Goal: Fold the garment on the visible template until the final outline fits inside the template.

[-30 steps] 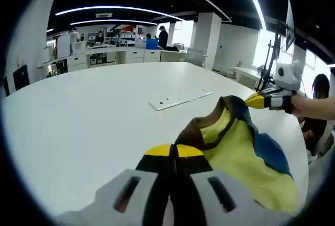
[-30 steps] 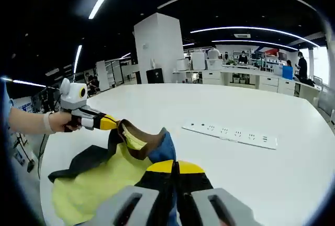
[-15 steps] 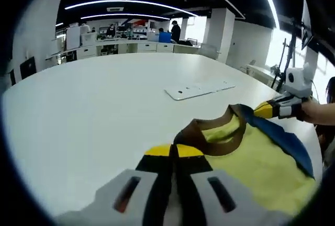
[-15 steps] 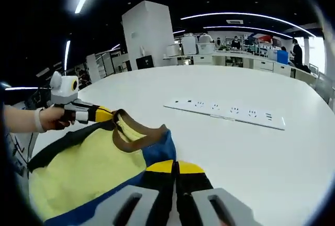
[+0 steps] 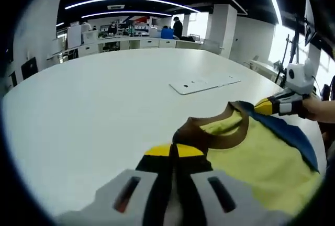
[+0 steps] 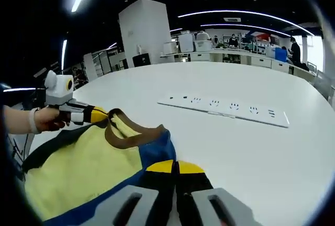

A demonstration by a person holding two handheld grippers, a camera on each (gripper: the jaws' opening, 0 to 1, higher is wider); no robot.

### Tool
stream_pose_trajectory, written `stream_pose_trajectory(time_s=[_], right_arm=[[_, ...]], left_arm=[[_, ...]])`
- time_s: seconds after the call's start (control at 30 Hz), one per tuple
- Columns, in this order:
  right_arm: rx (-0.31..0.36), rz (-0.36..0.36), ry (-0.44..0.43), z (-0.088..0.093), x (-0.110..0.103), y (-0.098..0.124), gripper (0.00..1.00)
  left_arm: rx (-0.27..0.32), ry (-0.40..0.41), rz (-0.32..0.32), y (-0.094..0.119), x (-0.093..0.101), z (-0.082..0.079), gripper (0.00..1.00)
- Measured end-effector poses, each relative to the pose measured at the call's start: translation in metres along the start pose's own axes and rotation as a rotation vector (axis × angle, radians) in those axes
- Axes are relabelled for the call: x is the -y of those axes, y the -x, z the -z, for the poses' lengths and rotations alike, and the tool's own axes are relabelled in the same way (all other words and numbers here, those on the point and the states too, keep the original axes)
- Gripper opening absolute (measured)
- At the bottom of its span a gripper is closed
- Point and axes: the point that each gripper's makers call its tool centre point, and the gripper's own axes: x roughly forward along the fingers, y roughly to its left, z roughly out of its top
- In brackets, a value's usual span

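Since a second ago we have pulled the shirt (image 5: 246, 153) from a crumpled heap into a stretched span between our two grippers, and the neckline has opened out into a clean brown curve. That means we are in the spreading stage: the cloth is being drawn flat before any fold is made, and the folding itself has not begun, as we judge it.

Our left gripper (image 5: 174, 151) sits at 6 o'clock in the left gripper view, its yellow-tipped jaws pressed together on the shirt's edge near the collar. Our right gripper (image 6: 175, 167) sits at 6 o'clock in the right gripper view, jaws likewise pinched on the blue shoulder edge. Each one also appears in the other's view, held out at the far end of the cloth: the right one at 3 o'clock, the left one at 9 o'clock.

The shirt is yellow in the body, with a brown collar band (image 6: 128, 132) and blue and dark trim at the shoulders. It is held just over the white table (image 5: 94, 105), sagging a little between the grips. A white power strip (image 6: 225, 110) lies on the table beyond it, well apart. We cannot make out any template on the table.
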Motion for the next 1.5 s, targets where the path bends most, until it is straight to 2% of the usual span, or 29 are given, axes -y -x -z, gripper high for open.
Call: stream_pose_trajectory(time_s=[0.27, 0.33, 0.4, 0.5, 0.6, 0.8, 0.93, 1.0, 1.03, 1.3, 1.5], right_arm=[[-0.007, 0.026, 0.039, -0.001, 0.001, 0.000, 0.00], [0.007, 0.034, 0.031, -0.005, 0.003, 0.002, 0.06], [0.021, 0.044, 0.028, -0.009, 0.004, 0.005, 0.17], [0.046, 0.034, 0.016, -0.016, 0.001, 0.010, 0.21], [0.059, 0.025, 0.028, -0.019, -0.002, 0.015, 0.30], [0.083, -0.031, 0.055, -0.022, -0.019, 0.029, 0.50], [0.083, -0.052, 0.055, -0.022, -0.025, 0.039, 0.59], [0.075, -0.050, 0.065, -0.020, -0.027, 0.046, 0.59], [0.073, -0.050, 0.063, -0.020, -0.027, 0.048, 0.59], [0.067, -0.044, 0.060, -0.017, -0.036, 0.075, 0.57], [0.063, -0.062, 0.103, -0.009, -0.059, 0.107, 0.52]], left_arm=[[0.003, -0.020, -0.016, 0.000, 0.000, -0.001, 0.01], [0.010, -0.029, -0.020, 0.001, 0.000, -0.004, 0.04], [0.022, -0.033, -0.010, 0.004, -0.001, -0.009, 0.09], [0.035, -0.052, 0.009, 0.008, 0.002, -0.015, 0.22], [0.041, -0.073, 0.038, 0.013, 0.009, -0.018, 0.36], [0.066, -0.092, 0.092, 0.027, 0.025, -0.030, 0.48], [0.094, -0.096, 0.131, 0.039, 0.036, -0.041, 0.61], [0.085, -0.113, 0.108, 0.044, 0.036, -0.041, 0.72], [0.081, -0.110, 0.119, 0.046, 0.038, -0.041, 0.73], [0.094, -0.088, 0.164, 0.072, 0.057, -0.039, 0.73], [0.105, -0.106, 0.185, 0.099, 0.074, -0.035, 0.72]])
